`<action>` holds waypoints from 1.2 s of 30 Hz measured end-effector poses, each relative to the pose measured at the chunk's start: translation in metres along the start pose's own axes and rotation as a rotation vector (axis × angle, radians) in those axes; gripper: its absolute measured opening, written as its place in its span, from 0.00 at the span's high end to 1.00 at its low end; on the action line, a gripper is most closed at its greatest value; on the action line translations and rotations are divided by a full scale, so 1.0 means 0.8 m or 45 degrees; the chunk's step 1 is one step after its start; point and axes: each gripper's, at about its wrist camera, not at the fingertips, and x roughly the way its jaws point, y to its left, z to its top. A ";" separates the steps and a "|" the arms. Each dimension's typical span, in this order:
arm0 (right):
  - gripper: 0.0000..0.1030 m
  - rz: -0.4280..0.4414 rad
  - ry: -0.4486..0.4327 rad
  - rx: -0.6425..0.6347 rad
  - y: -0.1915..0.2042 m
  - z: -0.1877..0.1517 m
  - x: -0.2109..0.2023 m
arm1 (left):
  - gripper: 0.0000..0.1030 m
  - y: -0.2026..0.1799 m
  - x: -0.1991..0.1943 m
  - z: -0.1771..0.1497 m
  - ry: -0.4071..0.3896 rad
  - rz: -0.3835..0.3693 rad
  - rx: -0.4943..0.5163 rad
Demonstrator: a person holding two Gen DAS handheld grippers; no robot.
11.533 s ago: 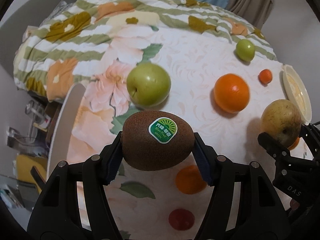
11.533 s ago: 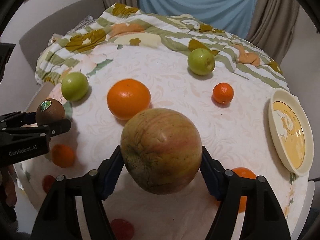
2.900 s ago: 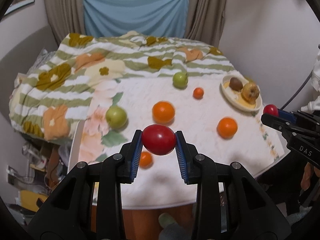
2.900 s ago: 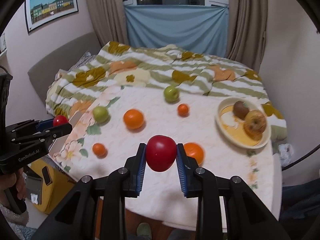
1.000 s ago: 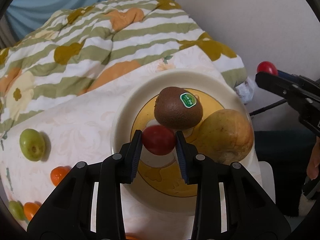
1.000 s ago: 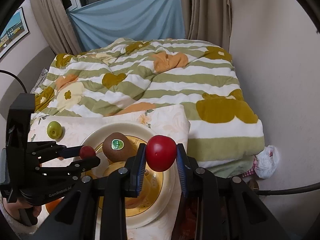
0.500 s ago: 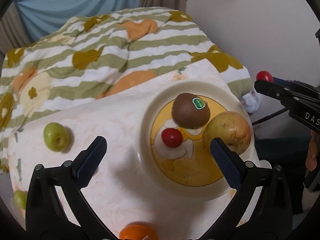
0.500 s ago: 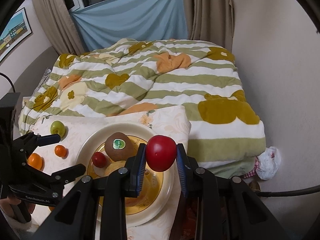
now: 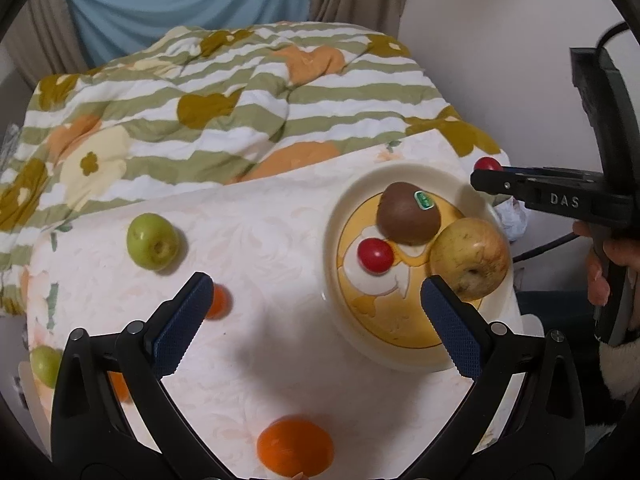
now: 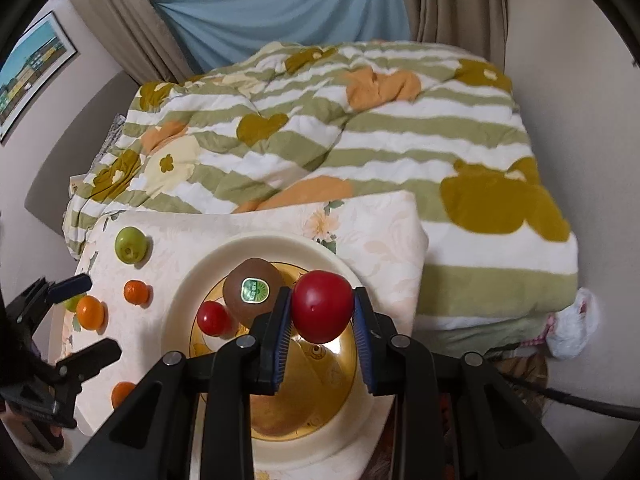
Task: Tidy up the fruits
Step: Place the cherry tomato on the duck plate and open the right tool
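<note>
Reads "DAS" in white on the right gripper (image 9: 490, 171), clamped on a glossy red tomato (image 10: 321, 305) above the plate (image 10: 192, 280). Left gripper (image 9: 316, 308) spread wide, holding nothing. On the cream plate: fuzzy kiwi (image 9: 408, 214) with green oval sticker, small tomato (image 9: 375, 255) at its 7 o'clock, mottled apple (image 9: 470, 258) at its 4 o'clock.

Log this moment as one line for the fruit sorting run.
left gripper open, empty | right gripper holding red tomato over plate | plate: kiwi, apple, small tomato

Striped floral quilt (image 9: 240, 92), blue curtain (image 10: 280, 4)
</note>
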 end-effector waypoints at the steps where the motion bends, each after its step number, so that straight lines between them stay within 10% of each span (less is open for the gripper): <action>1: 0.74 -0.002 0.006 0.002 0.000 0.001 0.002 | 0.00 0.001 0.001 0.000 0.001 0.001 -0.001; 11: 0.68 -0.022 0.067 0.035 0.003 0.006 0.021 | 0.00 0.008 0.012 -0.005 0.021 -0.022 -0.011; 15: 0.14 -0.038 0.048 0.004 0.008 0.006 0.018 | 0.00 0.014 0.013 -0.007 0.030 -0.031 -0.023; 18: 0.00 -0.050 0.036 -0.006 0.009 0.003 0.017 | 0.00 0.016 0.012 -0.009 0.032 -0.031 -0.032; 36: 0.00 -0.110 -0.154 -0.094 0.045 -0.020 -0.096 | 0.00 0.013 -0.084 -0.025 -0.122 0.060 -0.047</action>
